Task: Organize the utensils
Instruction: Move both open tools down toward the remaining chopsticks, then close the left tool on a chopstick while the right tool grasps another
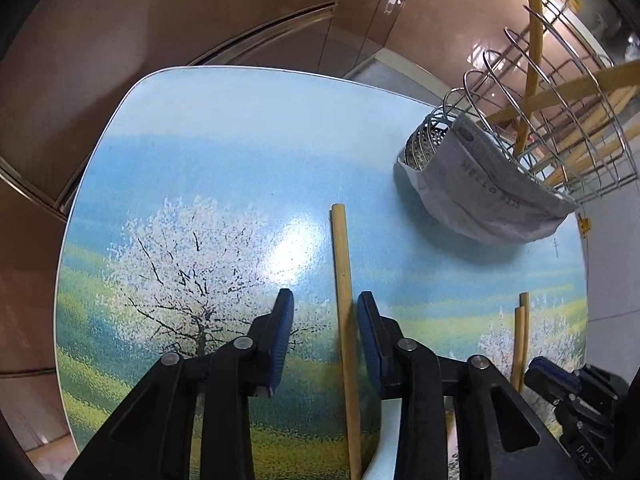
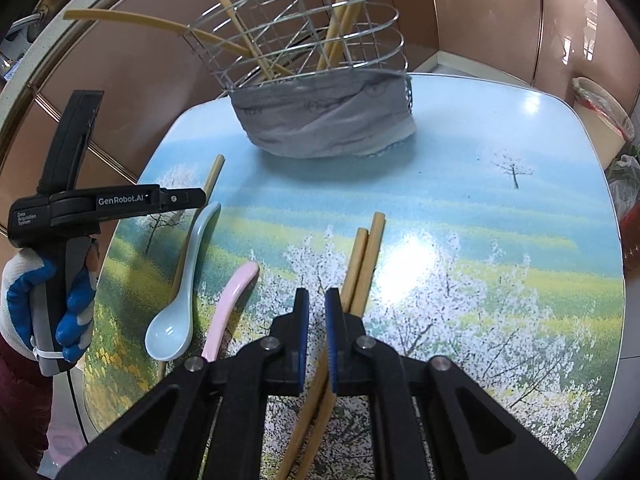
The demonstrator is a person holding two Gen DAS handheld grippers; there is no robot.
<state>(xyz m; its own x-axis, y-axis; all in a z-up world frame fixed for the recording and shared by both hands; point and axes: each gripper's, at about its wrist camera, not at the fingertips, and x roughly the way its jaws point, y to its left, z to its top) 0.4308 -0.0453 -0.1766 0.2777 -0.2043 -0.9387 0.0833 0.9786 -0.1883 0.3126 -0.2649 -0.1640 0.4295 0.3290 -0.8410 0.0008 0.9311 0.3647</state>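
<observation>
Bamboo chopstick (image 1: 343, 300), thin & round, lies between parted left claw (image 1: 325, 344) jaws — right claw (image 2: 316, 340) barely ajar, empty.

Painted table, brown cabinets, a bin off in the corner.

The table (image 2: 500, 240) shows a glossy scene of blossom trees, green fields and blue sky, glare bouncing off it. Brown glossy cabinet panels (image 1: 200, 12) wrap round behind, trimmed with gold strips. At the right wrist view's far edge sits a waste bin (image 2: 600, 120) lined with a plastic bag, beside the table's corner.
</observation>
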